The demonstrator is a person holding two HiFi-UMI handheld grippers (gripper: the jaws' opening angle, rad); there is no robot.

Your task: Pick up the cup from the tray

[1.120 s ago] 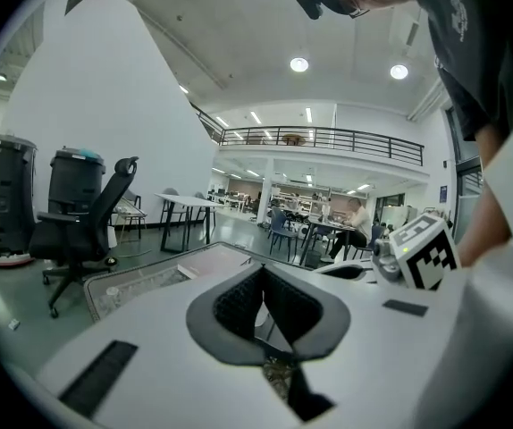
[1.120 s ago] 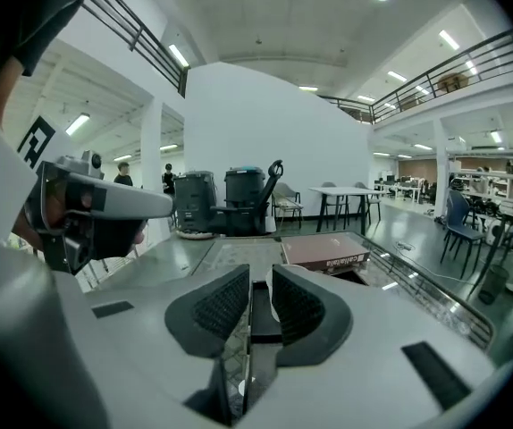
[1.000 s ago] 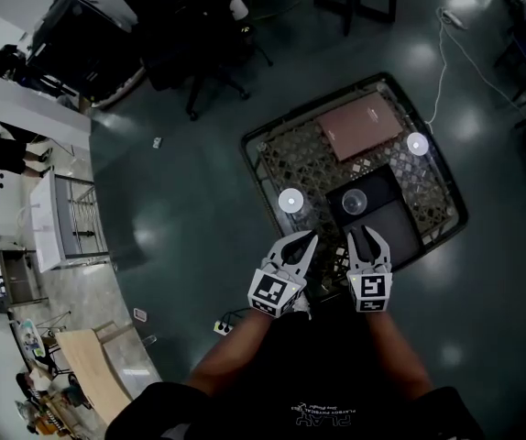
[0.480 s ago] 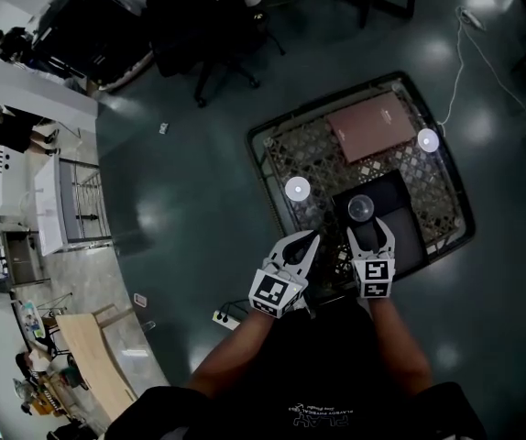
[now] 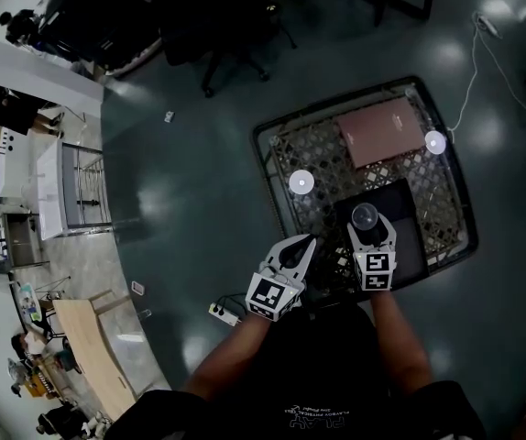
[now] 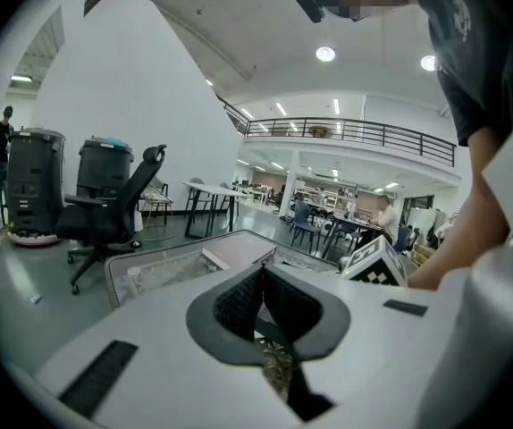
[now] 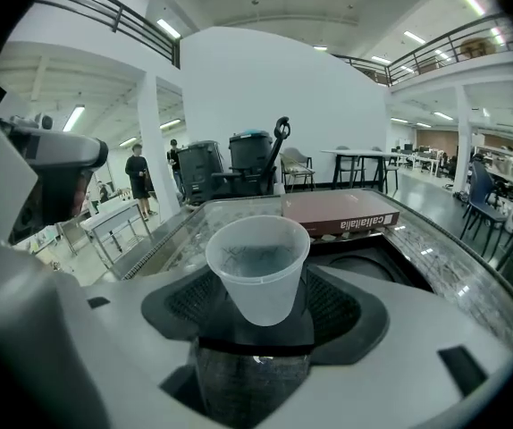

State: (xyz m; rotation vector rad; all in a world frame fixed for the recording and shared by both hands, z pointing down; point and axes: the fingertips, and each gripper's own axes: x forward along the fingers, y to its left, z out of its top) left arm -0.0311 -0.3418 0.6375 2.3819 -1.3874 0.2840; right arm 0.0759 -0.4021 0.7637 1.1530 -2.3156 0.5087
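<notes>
A clear plastic cup [image 5: 364, 215] [image 7: 256, 262] stands upright on the black tray [image 5: 410, 236] [image 7: 373, 266], near its left side. My right gripper [image 5: 372, 227] [image 7: 261, 307] reaches onto the tray, and its jaws are opening. The cup stands between them, with a gap at each pad. My left gripper [image 5: 301, 244] [image 6: 261, 280] hangs just left of it over the table's near edge. Its fingers meet with nothing between them.
The tray lies on a low patterned table [image 5: 309, 154] with a dark rim. A pink book [image 5: 382, 131] [image 7: 341, 214] lies beyond the tray. An office chair [image 5: 217, 53] stands on the floor behind the table, and a power strip [image 5: 222, 312] lies by its near-left corner.
My right gripper has moved forward onto the tray and its jaws have spread on either side of the cup. The left gripper has hardly moved.
</notes>
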